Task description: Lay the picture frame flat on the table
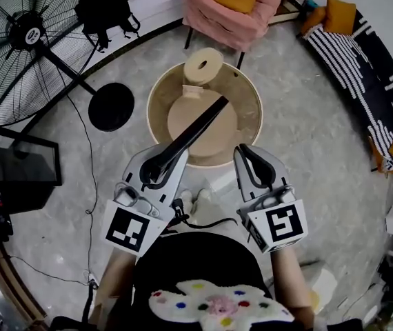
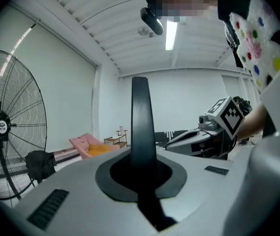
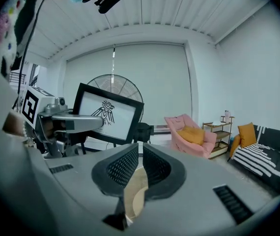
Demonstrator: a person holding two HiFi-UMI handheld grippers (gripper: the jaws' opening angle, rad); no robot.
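The picture frame [image 1: 200, 126] has a black border and shows edge-on in the head view, held up over the round beige table [image 1: 250, 95]. My left gripper [image 1: 158, 167] is shut on its lower edge. In the left gripper view the frame's edge [image 2: 140, 112] rises straight up from between the jaws of my left gripper [image 2: 141, 173]. The right gripper view shows the frame's face [image 3: 109, 115], white with a black bird drawing, and the left gripper [image 3: 66, 122] clamped on it. My right gripper [image 1: 253, 163] [image 3: 139, 170] is shut on nothing, beside the left one and apart from the frame.
A beige ring-shaped ornament [image 1: 203, 64] stands at the table's far edge. A large floor fan [image 1: 27, 36] is at the left, a pink armchair [image 1: 234, 5] beyond the table, a striped sofa [image 1: 369, 61] at the right. The person's shoes [image 1: 193, 200] are near the table.
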